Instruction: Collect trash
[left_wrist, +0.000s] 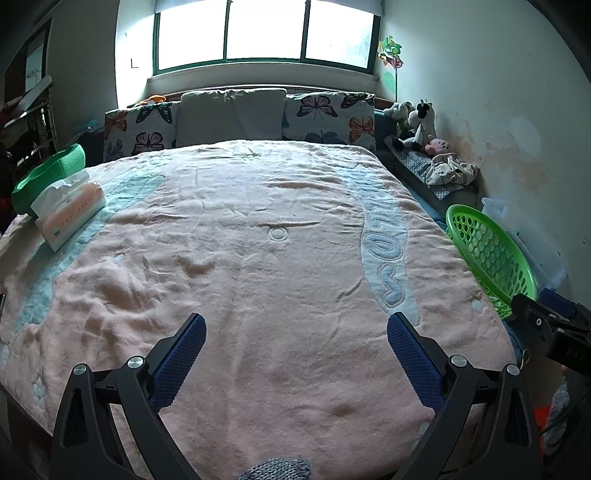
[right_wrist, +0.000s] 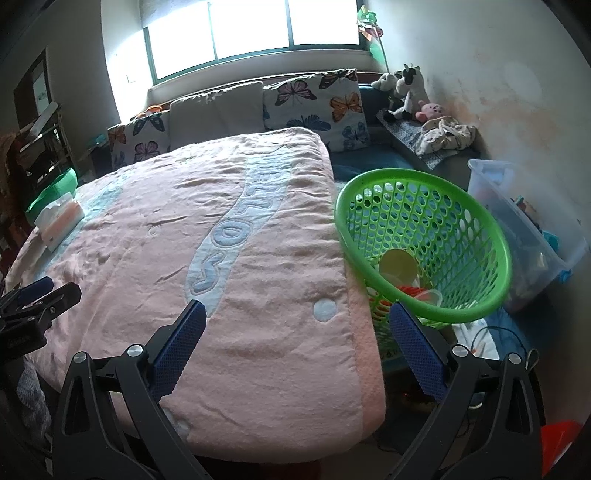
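A green perforated basket (right_wrist: 443, 221) stands tilted at the bed's right edge; it also shows in the left wrist view (left_wrist: 487, 254). Inside lie a yellow round lid (right_wrist: 398, 263), a clear cup (right_wrist: 430, 295) and red scraps (right_wrist: 406, 290). My left gripper (left_wrist: 295, 328) is open and empty above the pink blanket (left_wrist: 258, 258) near the foot of the bed. My right gripper (right_wrist: 297, 325) is open and empty over the blanket's right edge, its right finger just below the basket rim. Each gripper shows at the edge of the other's view.
A tissue pack (left_wrist: 68, 208) and a green bowl-like tub (left_wrist: 48, 173) sit at the bed's left side. Pillows (left_wrist: 232, 118) line the headboard. Plush toys (right_wrist: 406, 92), crumpled cloth (right_wrist: 447, 136) and a clear storage bin (right_wrist: 524, 229) stand along the right wall.
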